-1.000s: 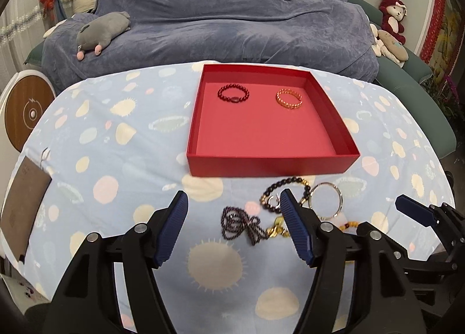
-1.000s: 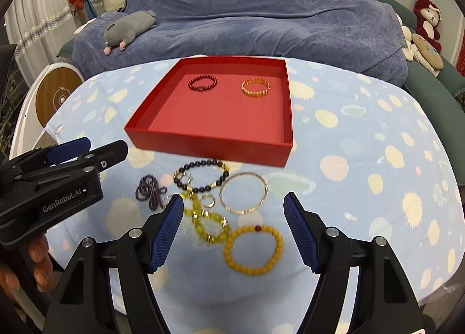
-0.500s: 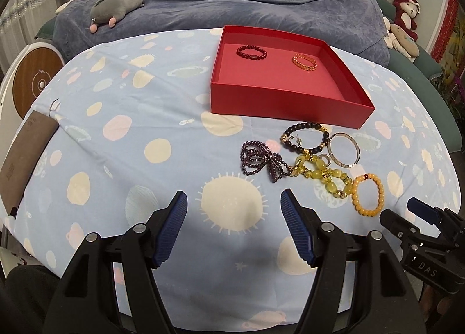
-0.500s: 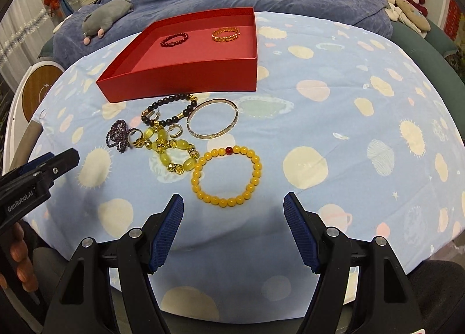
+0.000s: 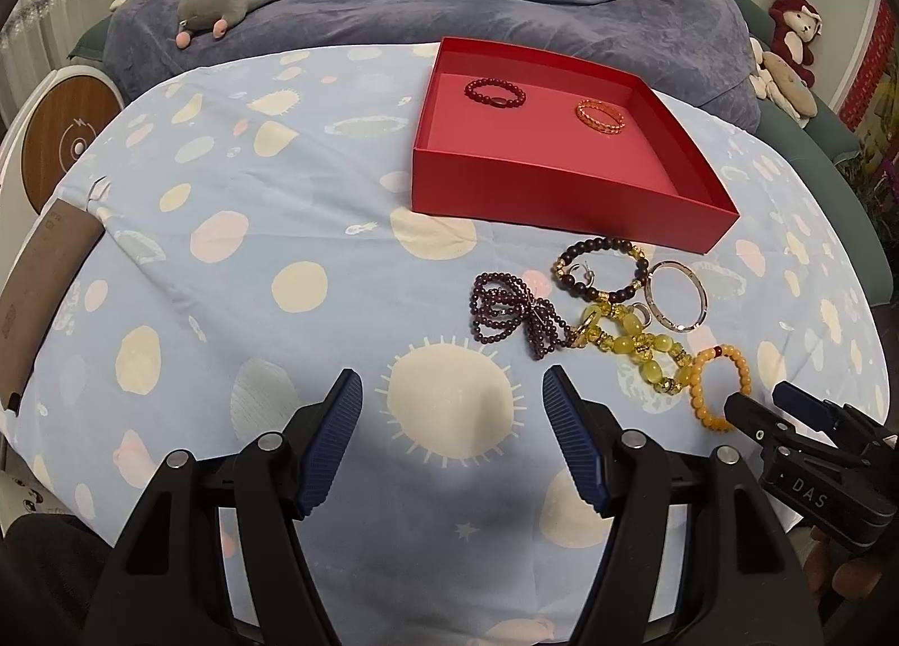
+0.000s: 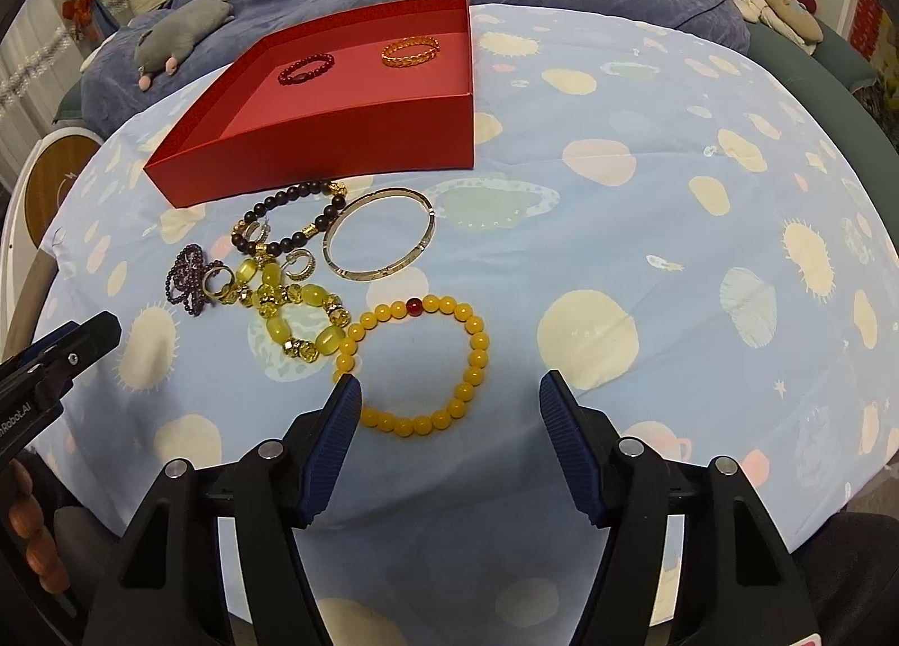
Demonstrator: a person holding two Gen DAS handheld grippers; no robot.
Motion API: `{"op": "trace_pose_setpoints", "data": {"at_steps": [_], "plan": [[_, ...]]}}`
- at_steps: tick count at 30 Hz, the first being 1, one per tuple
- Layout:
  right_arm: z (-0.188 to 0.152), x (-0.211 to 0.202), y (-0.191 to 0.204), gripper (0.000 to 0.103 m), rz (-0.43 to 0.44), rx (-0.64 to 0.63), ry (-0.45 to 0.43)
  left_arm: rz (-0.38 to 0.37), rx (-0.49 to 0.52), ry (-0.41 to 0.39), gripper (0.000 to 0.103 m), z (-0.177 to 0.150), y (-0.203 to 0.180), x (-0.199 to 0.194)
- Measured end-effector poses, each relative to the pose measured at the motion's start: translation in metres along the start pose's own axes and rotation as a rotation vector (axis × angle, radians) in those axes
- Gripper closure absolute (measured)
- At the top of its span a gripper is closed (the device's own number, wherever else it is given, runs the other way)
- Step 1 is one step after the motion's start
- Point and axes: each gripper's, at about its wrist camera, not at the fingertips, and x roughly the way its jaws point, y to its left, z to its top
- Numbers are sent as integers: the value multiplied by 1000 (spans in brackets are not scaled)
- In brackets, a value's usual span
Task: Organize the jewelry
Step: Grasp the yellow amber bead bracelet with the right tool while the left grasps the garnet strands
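Two bracelets already lie in the far part of the red box (image 5: pixel 562 196): a dark red beaded one (image 5: pixel 494 92) at left, a gold chain one (image 5: pixel 600 116) at right. The other jewelry is heaped on the spotted cloth (image 6: pixel 646 208) just near of the box. The right gripper (image 6: pixel 449 399), jaws closing on nothing, hovers over the yellow bead bracelet (image 6: pixel 416 365). The left gripper (image 5: pixel 452 399) hangs released over bare cloth, left of the purple bead strand (image 5: pixel 514 314).
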Motion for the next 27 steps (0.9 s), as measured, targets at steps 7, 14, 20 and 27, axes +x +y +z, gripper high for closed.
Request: {"op": "trace_pose_setpoints", "data": {"at_steps": [7,14,20,27], "plan": [[2,10,3,65,-14,-24,-2,-9,-7,8,36,6,-2,8],[6,12,-3,94,15,6,-8,-22,-22,19,36,20,-5,24],[6,12,-2,95,22,15,-10,-30,-10,25,36,26,-8,37],[10,14,-5,95,41,41,-5,-44,-19,34,47,23,4,43]]}}
